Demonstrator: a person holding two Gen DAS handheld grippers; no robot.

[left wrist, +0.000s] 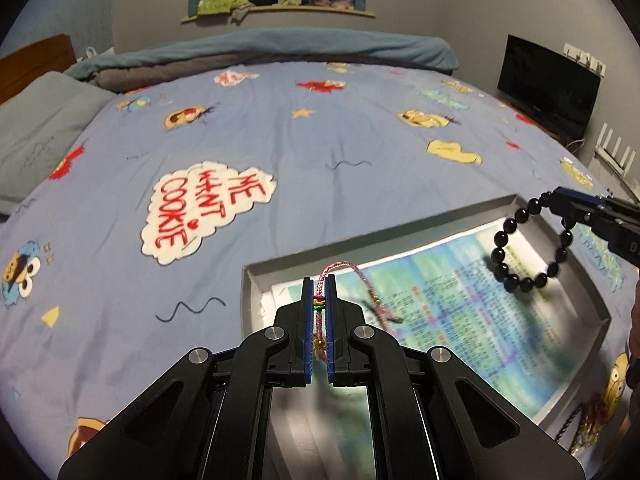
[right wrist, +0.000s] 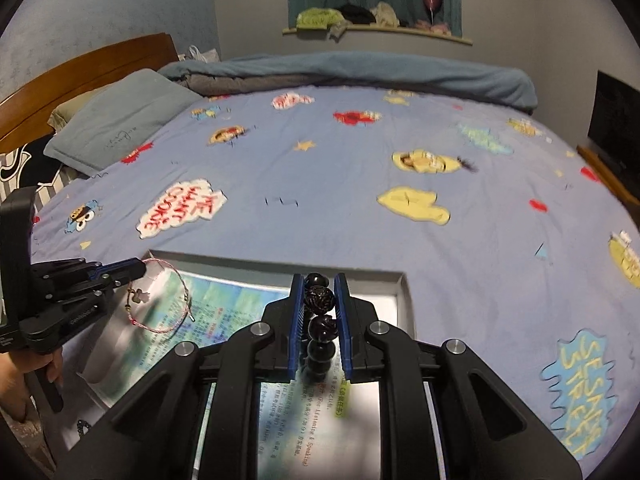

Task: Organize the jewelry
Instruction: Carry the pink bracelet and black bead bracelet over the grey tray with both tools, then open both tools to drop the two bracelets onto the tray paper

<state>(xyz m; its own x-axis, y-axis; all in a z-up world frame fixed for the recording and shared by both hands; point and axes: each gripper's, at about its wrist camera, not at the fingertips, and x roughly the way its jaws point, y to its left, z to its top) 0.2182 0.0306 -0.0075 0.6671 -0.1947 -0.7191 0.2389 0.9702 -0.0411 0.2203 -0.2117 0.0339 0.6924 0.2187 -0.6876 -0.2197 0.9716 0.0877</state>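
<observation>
My left gripper (left wrist: pixel 319 280) is shut on a pink braided cord bracelet (left wrist: pixel 320 308) with red, yellow and green knots, holding it above the grey tray (left wrist: pixel 360 246). From the right wrist view the bracelet (right wrist: pixel 176 300) hangs as a loop from the left gripper (right wrist: pixel 140 268). My right gripper (right wrist: pixel 319 278) is shut on a black bead bracelet (right wrist: pixel 320 312). In the left wrist view the beads (left wrist: pixel 520 248) dangle in a ring from the right gripper (left wrist: pixel 554 196) above the tray's far right part.
The tray (right wrist: pixel 400 280) lies on a blue Sesame Street bedsheet (left wrist: pixel 280 140) and is lined with a printed page (left wrist: pixel 460 304). More jewelry (left wrist: pixel 588 424) lies on the sheet past the tray's near right edge. A pillow (right wrist: pixel 116 124) and a dark monitor (left wrist: pixel 548 84) flank the bed.
</observation>
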